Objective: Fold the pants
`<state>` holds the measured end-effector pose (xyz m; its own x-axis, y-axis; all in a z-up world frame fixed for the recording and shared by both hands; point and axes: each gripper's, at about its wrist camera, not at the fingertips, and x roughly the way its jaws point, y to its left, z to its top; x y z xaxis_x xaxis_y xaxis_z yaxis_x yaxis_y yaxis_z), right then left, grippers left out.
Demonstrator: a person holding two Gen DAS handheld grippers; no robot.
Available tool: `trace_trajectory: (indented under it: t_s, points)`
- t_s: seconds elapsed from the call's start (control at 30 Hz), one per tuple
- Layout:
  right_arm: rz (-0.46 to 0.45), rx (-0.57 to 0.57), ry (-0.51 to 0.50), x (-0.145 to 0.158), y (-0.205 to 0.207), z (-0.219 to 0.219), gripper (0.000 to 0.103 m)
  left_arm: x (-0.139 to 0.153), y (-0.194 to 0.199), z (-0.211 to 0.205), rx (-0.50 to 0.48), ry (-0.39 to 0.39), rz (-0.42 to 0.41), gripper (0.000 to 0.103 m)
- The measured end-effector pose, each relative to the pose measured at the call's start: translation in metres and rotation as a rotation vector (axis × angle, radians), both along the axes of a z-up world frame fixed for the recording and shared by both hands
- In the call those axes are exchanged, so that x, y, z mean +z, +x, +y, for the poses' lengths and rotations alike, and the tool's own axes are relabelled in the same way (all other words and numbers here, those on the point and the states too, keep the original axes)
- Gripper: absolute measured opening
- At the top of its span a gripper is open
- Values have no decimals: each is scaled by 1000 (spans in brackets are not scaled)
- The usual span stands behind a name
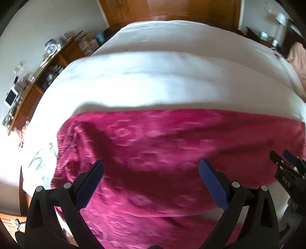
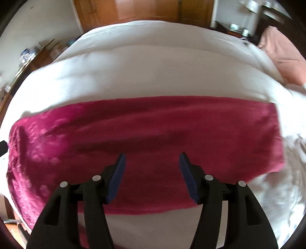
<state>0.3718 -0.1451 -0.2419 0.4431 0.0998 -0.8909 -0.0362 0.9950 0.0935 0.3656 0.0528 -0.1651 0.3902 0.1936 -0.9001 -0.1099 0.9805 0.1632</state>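
Note:
The magenta patterned pants (image 1: 162,145) lie spread sideways across the white bed (image 1: 153,76), with part hanging over the near edge. My left gripper (image 1: 151,170) hovers over their near left part, jaws wide open and empty. My right gripper (image 2: 152,162) hovers over the middle of the pants (image 2: 153,134), jaws open and empty. The right gripper also shows at the right edge of the left wrist view (image 1: 286,168). Both views are blurred.
A cluttered wooden desk (image 1: 42,76) stands left of the bed. A wooden door (image 1: 168,9) is behind it. A pink pillow (image 2: 283,55) lies at the far right. A dark dresser with items (image 1: 267,36) stands at the back right.

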Motion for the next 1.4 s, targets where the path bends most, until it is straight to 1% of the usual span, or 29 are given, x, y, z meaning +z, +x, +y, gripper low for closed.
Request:
trace_trajectory:
  t_s: [0.2, 0.3, 0.37, 0.43, 0.53, 0.7, 0.73, 0.8, 0.87, 0.9, 0.97, 1.0, 1.03, 1.1, 1.13, 1.17, 1.27, 1.33, 1.4]
  points:
    - [16, 117, 36, -8, 9, 124, 60, -24, 8, 113, 99, 33, 11, 98]
    - [17, 164, 49, -9, 5, 180, 60, -39, 14, 154, 123, 44, 17, 98]
    - [20, 195, 52, -10, 6, 213, 60, -49, 19, 178, 131, 37, 16, 98]
    - [25, 213, 53, -10, 8, 235, 60, -58, 25, 200, 137, 11, 15, 98]
    - [34, 228, 47, -11, 12, 255, 60, -73, 37, 236, 170, -20, 15, 98]
    - [71, 235, 27, -17, 16, 264, 60, -97, 56, 289, 226, -58, 12, 98]
    - [77, 236, 23, -19, 16, 264, 60, -103, 59, 297, 234, -84, 19, 98]
    - [87, 232, 17, -24, 17, 267, 60, -118, 66, 312, 243, -159, 49, 98]
    - [96, 226, 13, -26, 17, 268, 60, -131, 73, 320, 225, -235, 71, 97]
    - [99, 222, 12, -27, 16, 269, 60, -133, 75, 322, 218, -254, 73, 93]
    - [103, 219, 9, -27, 16, 269, 60, -136, 79, 326, 210, -278, 78, 80]
    - [104, 215, 7, -27, 16, 270, 60, -136, 80, 329, 207, -298, 76, 67]
    - [103, 212, 5, -26, 15, 269, 60, -134, 81, 332, 209, -314, 71, 50]
    - [100, 205, -1, -24, 14, 265, 60, -125, 83, 345, 220, -395, 40, 35]
    - [97, 197, -3, -23, 14, 263, 60, -121, 84, 349, 227, -413, 29, 34]
    - [96, 190, -4, -22, 14, 259, 60, -118, 87, 352, 224, -411, 22, 33]
    - [98, 173, -14, -23, 12, 253, 60, -121, 92, 349, 175, -371, 41, 34]
    - [101, 168, -21, -24, 8, 249, 60, -128, 92, 346, 148, -337, 54, 45]
    - [102, 157, -23, -22, 3, 240, 60, -125, 89, 347, 151, -336, 51, 51]
